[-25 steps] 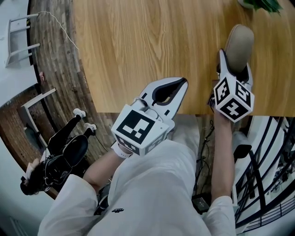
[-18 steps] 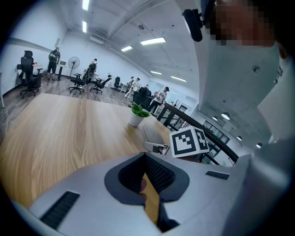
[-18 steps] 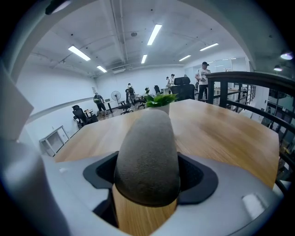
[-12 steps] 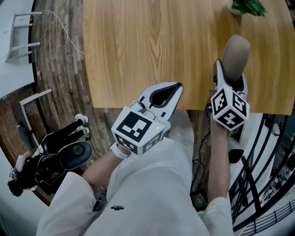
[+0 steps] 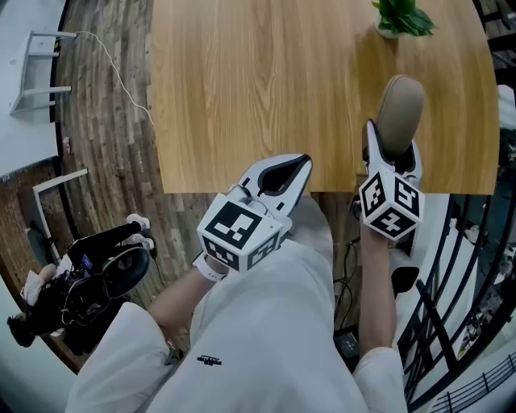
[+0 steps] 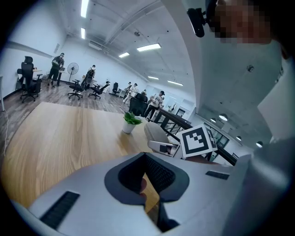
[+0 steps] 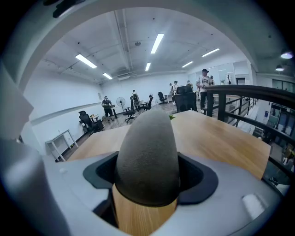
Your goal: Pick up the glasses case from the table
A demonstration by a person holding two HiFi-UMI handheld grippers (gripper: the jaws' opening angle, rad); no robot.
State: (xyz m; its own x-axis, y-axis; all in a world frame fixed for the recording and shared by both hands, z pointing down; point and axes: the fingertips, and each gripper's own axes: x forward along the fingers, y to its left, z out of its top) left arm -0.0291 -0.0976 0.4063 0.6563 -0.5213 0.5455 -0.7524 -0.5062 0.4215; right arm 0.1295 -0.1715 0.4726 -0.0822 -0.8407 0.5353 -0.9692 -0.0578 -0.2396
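The glasses case, a grey-beige oval pouch, sticks out forward from my right gripper, which is shut on its near end. The right gripper view shows the case filling the space between the jaws, with the wooden table below it and not touching it. My left gripper hangs over the table's front edge at the middle of the head view. Its jaws meet at the tips and hold nothing. From the left gripper the right gripper's marker cube shows off to the right.
A small potted plant stands at the table's far right, also in the left gripper view as the potted plant. A black camera rig lies on the floor at left. A black railing runs along the right side.
Both grippers have risen, and the case has gone up with the right one, off the table top. The head view now takes in more of the table and the plant.
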